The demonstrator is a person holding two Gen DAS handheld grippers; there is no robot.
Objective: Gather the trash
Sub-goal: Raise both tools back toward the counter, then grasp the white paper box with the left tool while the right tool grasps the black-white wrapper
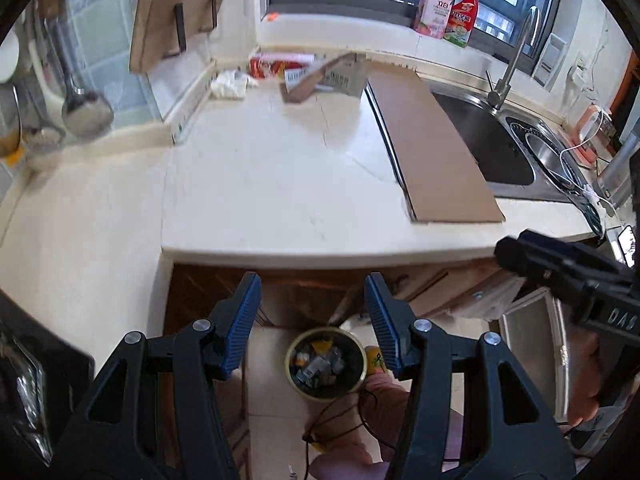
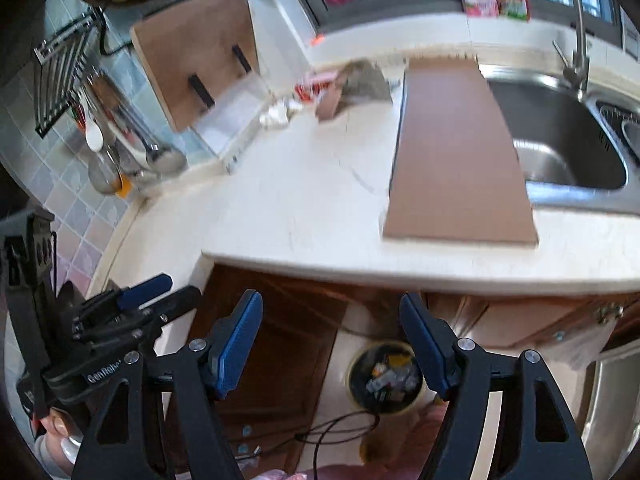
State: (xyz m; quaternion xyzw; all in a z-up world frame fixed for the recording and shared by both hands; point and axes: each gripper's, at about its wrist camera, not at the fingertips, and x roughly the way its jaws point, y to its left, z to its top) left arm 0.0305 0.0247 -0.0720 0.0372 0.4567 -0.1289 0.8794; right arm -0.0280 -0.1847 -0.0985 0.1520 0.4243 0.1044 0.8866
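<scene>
Kitchen counter ahead: your left gripper and right gripper hang spread, holding nothing. Crumpled tissue and torn cardboard look light and soft; pinch their raised folds.

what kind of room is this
A home kitchen, most likely: a steel sink with a tap set in a pale countertop, and ladles hanging on a tiled wall.

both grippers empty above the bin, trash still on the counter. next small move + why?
Probably carry one gripper, say the left gripper, forward over the counter toward the trash pile at the back by the window. Both it and the right gripper are open with nothing between the fingers, the trash can already holds scraps, and the crumpled tissue and wrappers remain.
</scene>
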